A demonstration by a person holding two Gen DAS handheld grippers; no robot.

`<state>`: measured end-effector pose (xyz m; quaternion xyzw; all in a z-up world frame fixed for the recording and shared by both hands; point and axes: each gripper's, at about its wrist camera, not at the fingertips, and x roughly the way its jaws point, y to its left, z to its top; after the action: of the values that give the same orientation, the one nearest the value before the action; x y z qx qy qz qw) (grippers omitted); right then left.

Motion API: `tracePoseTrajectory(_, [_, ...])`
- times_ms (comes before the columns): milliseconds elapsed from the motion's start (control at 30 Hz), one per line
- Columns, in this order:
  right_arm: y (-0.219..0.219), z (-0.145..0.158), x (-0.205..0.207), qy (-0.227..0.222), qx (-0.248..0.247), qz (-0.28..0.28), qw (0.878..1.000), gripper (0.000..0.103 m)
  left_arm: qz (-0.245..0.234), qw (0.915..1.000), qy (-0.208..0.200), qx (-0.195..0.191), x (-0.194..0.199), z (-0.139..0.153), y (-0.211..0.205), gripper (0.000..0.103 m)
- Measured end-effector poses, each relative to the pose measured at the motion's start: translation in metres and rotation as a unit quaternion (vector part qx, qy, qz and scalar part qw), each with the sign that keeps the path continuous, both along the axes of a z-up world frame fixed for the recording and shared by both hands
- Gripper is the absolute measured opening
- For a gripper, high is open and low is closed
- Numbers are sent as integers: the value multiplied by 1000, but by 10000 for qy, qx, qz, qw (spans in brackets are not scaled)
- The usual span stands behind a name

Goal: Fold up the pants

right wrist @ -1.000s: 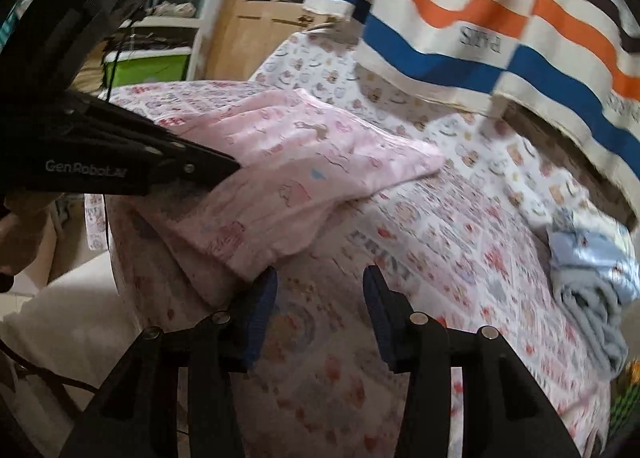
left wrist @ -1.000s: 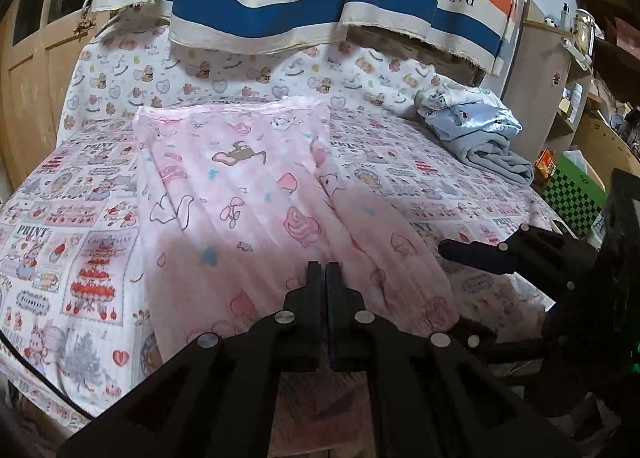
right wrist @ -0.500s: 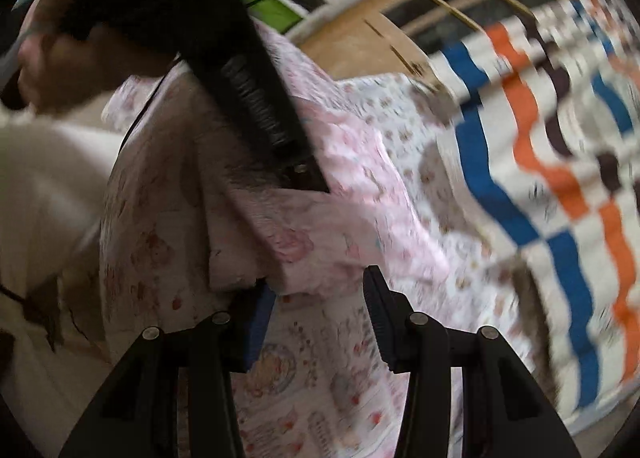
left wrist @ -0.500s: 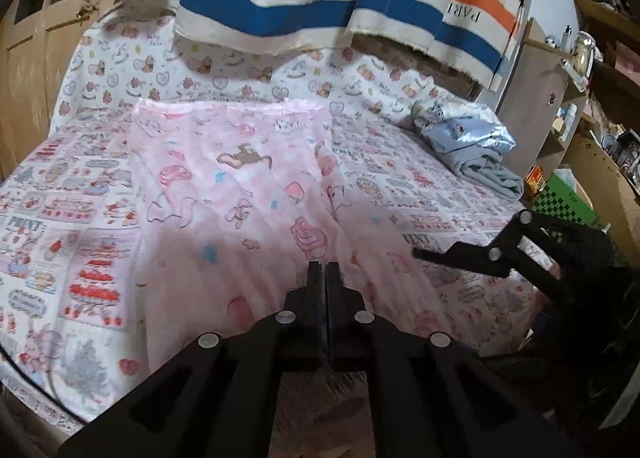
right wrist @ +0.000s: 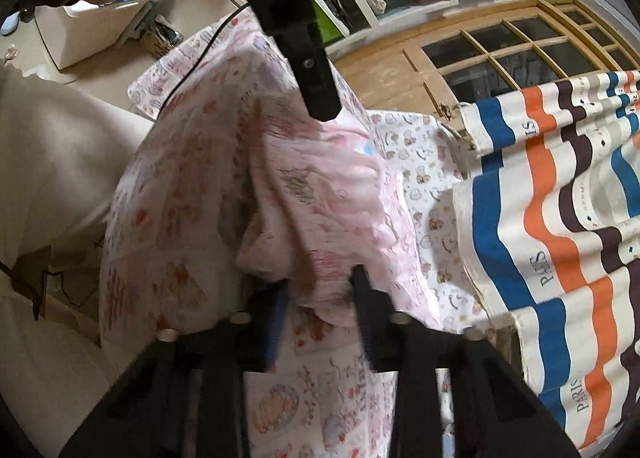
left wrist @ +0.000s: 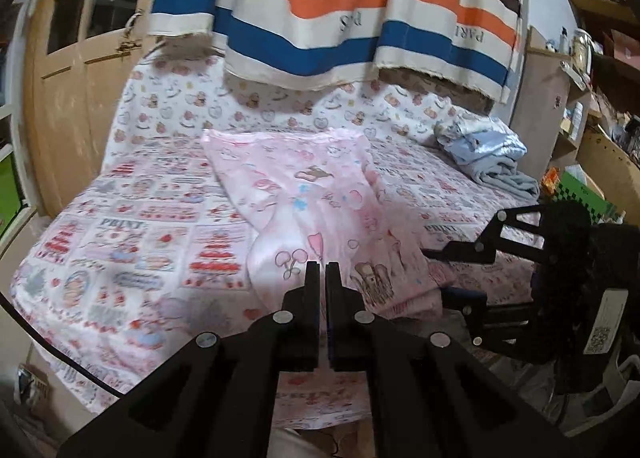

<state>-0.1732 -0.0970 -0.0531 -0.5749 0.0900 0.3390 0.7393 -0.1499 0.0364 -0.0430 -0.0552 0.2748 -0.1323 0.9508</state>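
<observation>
Striped cloth (right wrist: 560, 218) reads "PARIS"; bedsheet (left wrist: 120, 242) reads "PRINT".

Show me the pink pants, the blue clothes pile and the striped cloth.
pink pants (left wrist: 304, 194), left wrist view, middle of the fabric.
blue clothes pile (left wrist: 486, 152), left wrist view, its top.
striped cloth (left wrist: 340, 6), left wrist view, orange stripe.

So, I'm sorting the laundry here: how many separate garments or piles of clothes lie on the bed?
2: the pink printed pants spread mid-bed, near the grippers, and a crumpled pale blue and grey pile at the far right edge. More may be hidden inside that pile.
</observation>
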Motion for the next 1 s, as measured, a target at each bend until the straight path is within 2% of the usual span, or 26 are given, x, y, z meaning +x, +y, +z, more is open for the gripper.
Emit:
tracePoseTrajectory(67, [0, 8, 5, 176, 336, -110, 9992, 20, 57, 9999, -123, 2, -5, 1, 7, 2])
tracePoseTrajectory(133, [-7, 23, 18, 600, 774, -317, 9947, 18, 122, 9996, -261, 62, -10, 1, 10, 2])
tracePoseTrajectory(300, [-27, 53, 58, 1628, 1741, -850, 9675, 17, 46, 9988, -454, 162, -10, 2, 14, 3])
tracePoseTrajectory(367, [-34, 59, 76, 1907, 2005, -1081, 9548, 17, 12, 9986, -477, 214, -7, 1, 12, 6])
tracePoseTrajectory(400, [-37, 60, 84, 2026, 2130, -1169, 9486, 17, -25, 9984, -489, 292, -6, 0, 10, 12])
tracePoseTrajectory(467, [-41, 64, 99, 2279, 2343, -1313, 9359, 17, -38, 9971, -558, 511, -3, -2, 4, 20])
tracePoseTrajectory(533, [-48, 70, 117, 2560, 2621, -1478, 9187, 17, -123, 9951, -649, 738, -2, -4, -2, 40])
tracePoseTrajectory(633, [-55, 75, 138, 2939, 2988, -1638, 8930, 17, -19, 9912, -712, 1116, 6, -7, -13, 56])
tracePoseTrajectory(700, [-61, 79, 151, 3119, 3186, -1713, 8785, 17, 145, 9870, -709, 1437, 12, -11, -20, 58])
tracePoseTrajectory(767, [-65, 80, 164, 3315, 3341, -1772, 8643, 17, 22, 9825, -744, 1706, 15, -13, -29, 59])
tracePoseTrajectory(833, [-69, 79, 177, 3524, 3481, -1835, 8491, 17, -51, 9778, -727, 1964, 21, -15, -38, 64])
tracePoseTrajectory(900, [-70, 76, 186, 3663, 3518, -1857, 8412, 17, -114, 9723, -736, 2216, 29, -17, -47, 64])
tracePoseTrajectory(1000, [-69, 72, 192, 3750, 3529, -1855, 8369, 17, -98, 9637, -809, 2541, 41, -18, -60, 64])
